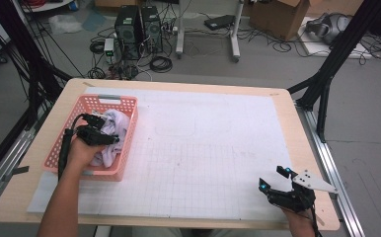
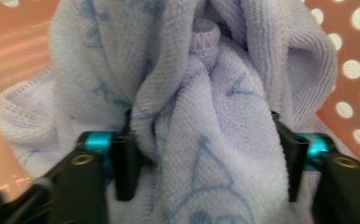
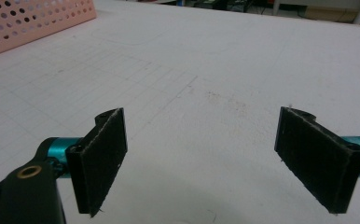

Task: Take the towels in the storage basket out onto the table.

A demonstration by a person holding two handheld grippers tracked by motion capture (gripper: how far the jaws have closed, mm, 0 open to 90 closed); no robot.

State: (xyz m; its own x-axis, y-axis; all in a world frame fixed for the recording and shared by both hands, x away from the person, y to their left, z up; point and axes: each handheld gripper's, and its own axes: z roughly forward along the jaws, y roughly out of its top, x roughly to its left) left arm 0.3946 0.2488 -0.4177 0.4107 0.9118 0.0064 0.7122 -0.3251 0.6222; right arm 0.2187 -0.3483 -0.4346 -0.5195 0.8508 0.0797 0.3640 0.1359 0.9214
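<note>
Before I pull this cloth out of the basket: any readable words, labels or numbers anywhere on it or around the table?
None can be read.
Lilac cloth: blue printed marks, too blurred and folded to read.
Pink basket: no label visible.
White grid mat: lines only, no numbers visible.

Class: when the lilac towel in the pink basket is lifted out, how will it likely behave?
The towel looks floppy: it bunches in soft folds between the left gripper fingers, so it will probably drape. Its terry weave suggests light weight and little slipping.

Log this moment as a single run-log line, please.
left gripper: in pink basket, jaws around lilac towel, grip not confirmed | right gripper: open, empty, over white mat | towel in basket
</note>
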